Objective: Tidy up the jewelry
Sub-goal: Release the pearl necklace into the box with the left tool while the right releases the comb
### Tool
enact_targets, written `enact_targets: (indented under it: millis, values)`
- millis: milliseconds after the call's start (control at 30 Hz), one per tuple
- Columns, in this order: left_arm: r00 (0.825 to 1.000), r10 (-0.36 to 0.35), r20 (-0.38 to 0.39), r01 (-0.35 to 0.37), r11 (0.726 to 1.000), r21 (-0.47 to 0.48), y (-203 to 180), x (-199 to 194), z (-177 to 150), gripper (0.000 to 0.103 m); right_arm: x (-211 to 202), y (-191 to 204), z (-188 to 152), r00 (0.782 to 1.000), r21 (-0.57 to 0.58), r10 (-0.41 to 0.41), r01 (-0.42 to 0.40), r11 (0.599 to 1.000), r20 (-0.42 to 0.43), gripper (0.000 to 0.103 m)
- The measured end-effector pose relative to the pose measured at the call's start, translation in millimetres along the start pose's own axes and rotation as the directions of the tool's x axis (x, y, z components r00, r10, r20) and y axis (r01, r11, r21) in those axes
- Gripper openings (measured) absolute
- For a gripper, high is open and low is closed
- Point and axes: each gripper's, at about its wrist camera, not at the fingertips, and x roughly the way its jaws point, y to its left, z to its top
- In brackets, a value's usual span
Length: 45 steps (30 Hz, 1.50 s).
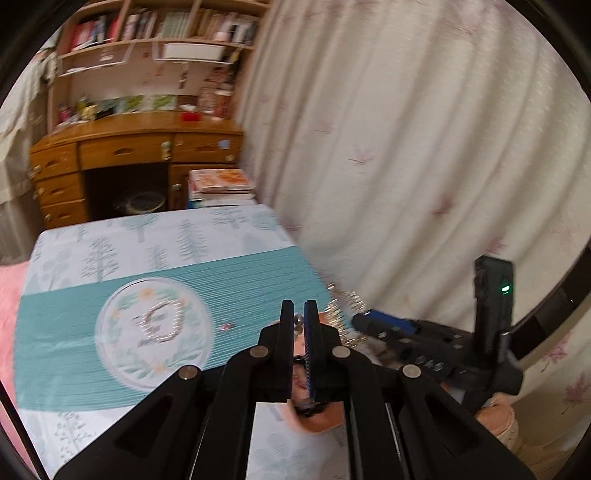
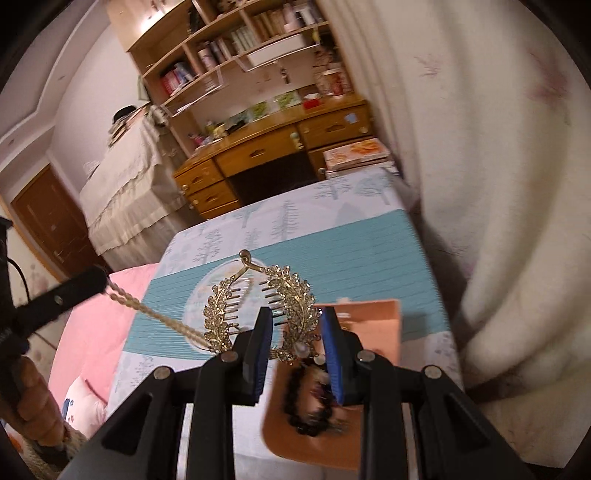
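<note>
Two hand-held grippers above the surface (image 2: 369, 236): left hand-held gripper (image 1: 299, 314) pinching a gold chain (image 2: 155, 314), right hand-held gripper (image 2: 295, 328) clamping a leaf-shaped hair comb (image 2: 299, 295), near the curtain-side edge.

Landmark: table (image 2: 369, 236).

- Tray (image 2: 373, 325): on the table, at its near right corner.
- Dark beaded piece (image 2: 295, 402): in the tray, near end.
- Leaf-shaped hair comb (image 2: 258, 306): above the table, between the right gripper's (image 2: 295, 325) fingers, just left of the tray.
- Chain (image 2: 155, 314): runs from the comb leftward past the table's left side to the left gripper (image 2: 99, 280).
- Round mat (image 1: 153, 328): on the table, centre.
- Desk (image 1: 136, 155): behind the table.
- Book stack (image 1: 221, 188): behind the table's far right corner, beside the desk.
- Shelves (image 1: 155, 33): above the desk.
- Curtain (image 1: 406, 147): along the table's right side.
</note>
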Motion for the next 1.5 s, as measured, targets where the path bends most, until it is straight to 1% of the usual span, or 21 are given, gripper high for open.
enact_targets:
  millis: [200,433,533,700,800,900,1067,1233,1300,1333,1367,1400,1433,1467,1500]
  values:
    - [0.998,-0.044,-0.033,0.046,0.998,0.049,-39,19,1,0.003,2,-27,-9,1.000,0.040,-0.018,0.018,0.999,-0.008,0.027]
    - [0.996,-0.035,-0.082,0.040,0.998,0.056,-56,35,-6,0.003,7,-38,-12,1.000,0.053,-0.004,0.005,0.999,-0.011,0.027]
    - [0.997,-0.030,-0.068,0.035,0.998,0.061,-59,31,-4,0.003,6,-40,-13,1.000,0.048,0.002,-0.002,0.999,-0.007,0.027]
    - [1.000,-0.027,-0.015,0.028,0.996,0.087,-68,15,2,0.003,9,-39,-13,1.000,0.042,0.010,-0.010,0.999,-0.010,0.027]
    - [0.999,-0.024,-0.027,0.026,0.996,0.085,-67,17,-1,0.003,14,-37,-14,1.000,0.041,0.010,-0.009,0.999,-0.024,0.027]
    - [0.998,-0.012,-0.065,0.017,0.998,0.067,-61,29,-9,0.003,22,-35,-16,0.999,0.040,0.010,-0.008,0.999,-0.044,0.027]
    - [0.992,0.003,-0.126,0.003,0.999,0.050,-52,51,-28,0.003,33,-35,-17,0.998,0.043,-0.014,0.017,0.999,-0.057,0.027]
    - [0.987,0.057,-0.151,-0.048,0.997,0.066,-48,66,-51,0.004,50,-35,-19,0.995,0.039,-0.033,0.037,0.999,-0.098,0.027]
    - [0.982,0.098,-0.163,-0.087,0.994,0.072,-44,76,-63,0.005,57,-34,-20,0.992,0.030,-0.040,0.044,0.999,-0.119,0.027]
    - [0.980,0.114,-0.163,-0.103,0.992,0.076,-42,78,-66,0.009,60,-34,-20,0.991,0.028,-0.042,0.046,0.999,-0.126,0.027]
    - [0.977,0.138,-0.162,-0.126,0.989,0.081,-40,81,-71,0.018,64,-33,-20,0.990,0.023,-0.050,0.053,0.998,-0.135,0.027]
    - [0.974,0.160,-0.163,-0.148,0.985,0.084,-37,84,-77,0.031,67,-33,-21,0.988,0.019,-0.058,0.062,0.998,-0.144,0.028]
    - [0.970,0.180,-0.165,-0.168,0.982,0.087,-34,87,-82,0.039,69,-33,-22,0.986,0.016,-0.068,0.071,0.997,-0.152,0.028]
    - [0.966,0.197,-0.166,-0.185,0.979,0.086,-32,88,-86,0.059,71,-33,-23,0.984,0.016,-0.074,0.078,0.997,-0.160,0.028]
    - [0.964,0.214,-0.161,-0.203,0.976,0.084,-29,88,-89,0.067,73,-34,-24,0.983,0.019,-0.074,0.078,0.997,-0.166,0.028]
